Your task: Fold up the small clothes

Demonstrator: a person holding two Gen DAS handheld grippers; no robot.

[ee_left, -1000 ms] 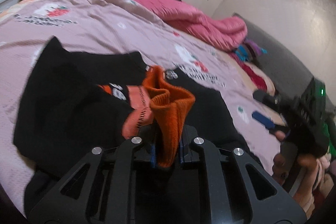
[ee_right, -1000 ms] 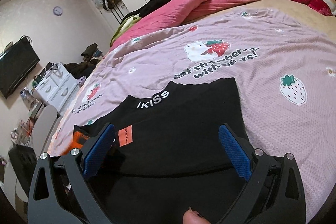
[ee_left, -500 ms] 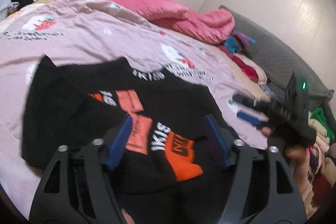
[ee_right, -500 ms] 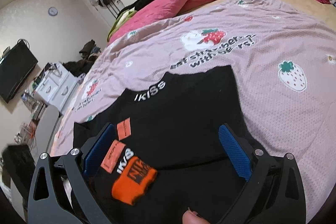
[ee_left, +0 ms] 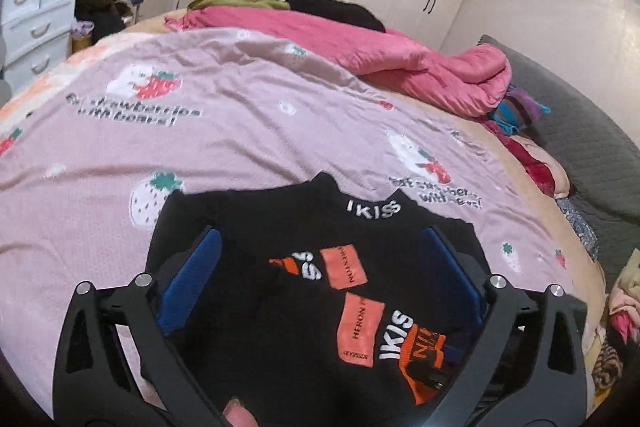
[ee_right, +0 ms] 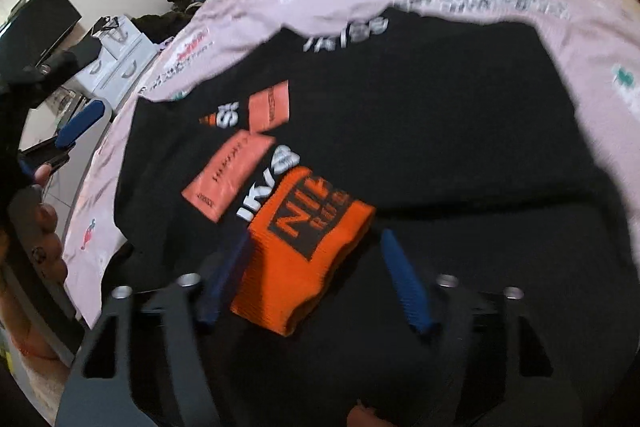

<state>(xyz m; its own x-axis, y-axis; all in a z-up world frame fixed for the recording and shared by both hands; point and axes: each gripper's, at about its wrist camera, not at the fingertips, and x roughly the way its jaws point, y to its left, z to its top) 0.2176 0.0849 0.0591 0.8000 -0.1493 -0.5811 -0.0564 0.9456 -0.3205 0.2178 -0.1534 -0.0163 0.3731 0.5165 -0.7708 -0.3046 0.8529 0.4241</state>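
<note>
Your left fingers are spreading wide with nothing held, over the black knit sweater with orange patches lying flat on the pink strawberry-print bedspread.

From the right wrist, your fingers are narrowing around the sweater's ribbed orange cuff, not yet pinching. It looks soft, light and floppy, so take the thick cuff edge.

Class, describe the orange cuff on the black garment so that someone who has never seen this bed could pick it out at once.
Start at the pink strawberry-print bedspread and find the black garment spread on it. The orange cuff lies on the garment's near part, between the closing fingers of the right gripper. Unlike the paler salmon patches beside it, it is bright ribbed orange with blocky black lettering.
</note>
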